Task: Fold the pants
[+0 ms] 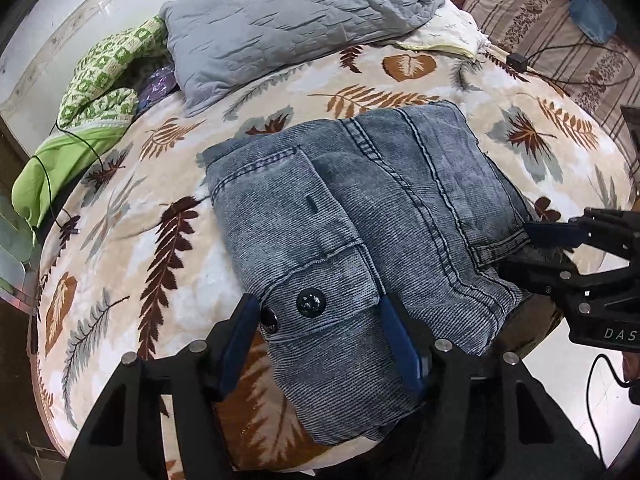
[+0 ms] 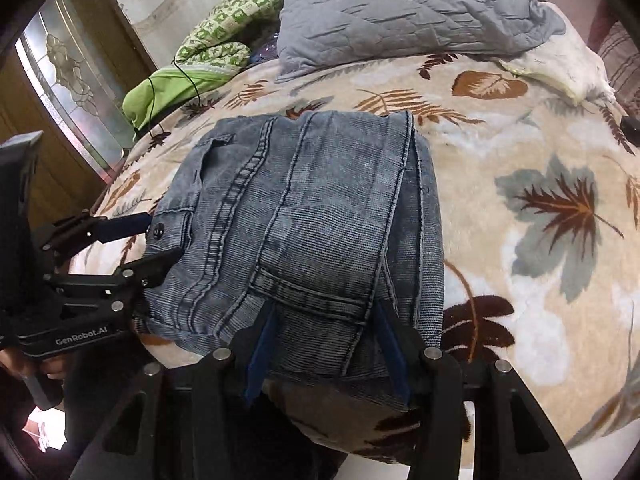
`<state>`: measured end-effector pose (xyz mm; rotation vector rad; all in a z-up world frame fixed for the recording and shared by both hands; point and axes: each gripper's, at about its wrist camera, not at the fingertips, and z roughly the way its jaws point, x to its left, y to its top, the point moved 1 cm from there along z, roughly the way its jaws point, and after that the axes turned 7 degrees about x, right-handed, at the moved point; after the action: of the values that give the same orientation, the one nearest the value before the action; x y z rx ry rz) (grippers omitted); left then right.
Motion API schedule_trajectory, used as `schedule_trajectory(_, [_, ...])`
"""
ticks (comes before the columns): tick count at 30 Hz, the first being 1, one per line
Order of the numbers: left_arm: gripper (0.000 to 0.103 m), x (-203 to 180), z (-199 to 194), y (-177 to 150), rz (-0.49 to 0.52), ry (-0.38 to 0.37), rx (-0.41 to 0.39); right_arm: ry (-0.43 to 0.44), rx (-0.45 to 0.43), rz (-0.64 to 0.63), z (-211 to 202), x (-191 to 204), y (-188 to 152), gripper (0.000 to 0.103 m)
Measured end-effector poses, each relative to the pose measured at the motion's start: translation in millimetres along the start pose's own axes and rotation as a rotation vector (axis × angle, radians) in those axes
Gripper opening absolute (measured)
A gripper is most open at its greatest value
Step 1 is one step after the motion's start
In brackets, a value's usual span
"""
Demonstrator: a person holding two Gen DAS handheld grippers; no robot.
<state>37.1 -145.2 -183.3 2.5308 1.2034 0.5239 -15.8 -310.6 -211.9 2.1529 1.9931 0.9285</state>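
- Nearest the cameras, left hand-held gripper (image 1: 316, 316): jaws spread around the waistband button corner of the folded jeans (image 1: 360, 216); pads don't look pressed in, not pinching.
- Right hand-held gripper (image 2: 326, 320): jaws spread astride the near hem edge of the bundle; whether cloth is clamped, cannot tell.
- Jeans: grey-blue denim, folded into a thick stack at the near edge of the bed (image 1: 120, 240), on a leaf-print blanket.
- Handling, judged: soft, fairly heavy, non-slippery, not fragile; layers may slide apart. Grab near corners through all layers.
- Far: grey pillow (image 1: 288, 20), green cloth (image 1: 100, 76), black cable (image 1: 580, 68).
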Motion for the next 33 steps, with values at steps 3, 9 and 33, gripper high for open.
schedule_trajectory(3, [0.063,0.6,1.6,-2.9,-0.004,-0.008,-0.008,-0.01,0.003,-0.004,0.9,1.3,-0.6,0.054])
schedule_trajectory(9, [0.064,0.5,2.4,-6.8,-0.016,-0.015,-0.016,-0.018,0.0,0.007,2.4,1.8,-3.0,0.054])
schedule_trajectory(33, [0.068,75.9,40.6,77.0,-0.086,-0.03,0.008,-0.004,-0.038,0.039,25.3,3.4,118.0,0.054])
